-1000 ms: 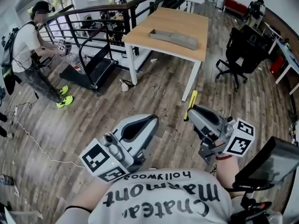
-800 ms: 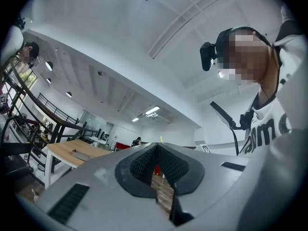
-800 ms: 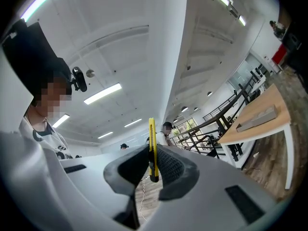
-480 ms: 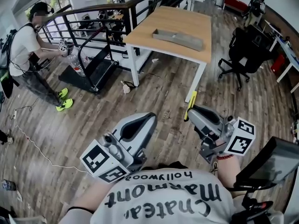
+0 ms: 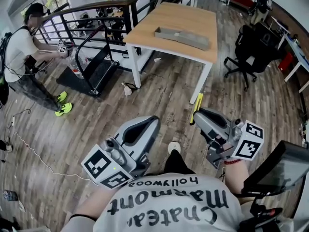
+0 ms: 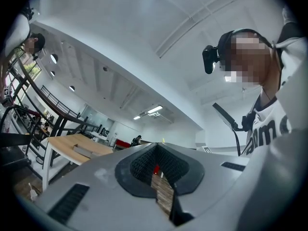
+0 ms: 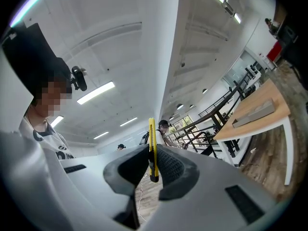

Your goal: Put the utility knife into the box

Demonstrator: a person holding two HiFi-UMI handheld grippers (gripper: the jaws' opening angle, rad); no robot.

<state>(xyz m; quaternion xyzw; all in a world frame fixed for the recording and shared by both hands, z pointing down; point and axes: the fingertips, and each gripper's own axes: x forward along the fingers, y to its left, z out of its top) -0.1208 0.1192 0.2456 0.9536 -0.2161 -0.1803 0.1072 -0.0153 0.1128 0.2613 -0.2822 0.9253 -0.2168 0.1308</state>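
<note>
Since the earlier frames, the wearer's shoe (image 5: 174,147) has come into the head view between the two grippers, and the table (image 5: 159,19) has drifted slightly left. The right gripper (image 5: 197,114) has its jaws clamped on the yellow utility knife (image 5: 197,105). The knife is held edge-on, with its end projecting past the jaw tips above the wooden floor (image 5: 159,91). The left gripper (image 5: 153,122) has its jaws pressed together with nothing between them. The shallow grey box (image 5: 182,36) lies on the table, well apart from both grippers. A bystander (image 5: 21,57) stands at the railing on the left, and an office chair (image 5: 251,50) stands to the right of the table.
</note>
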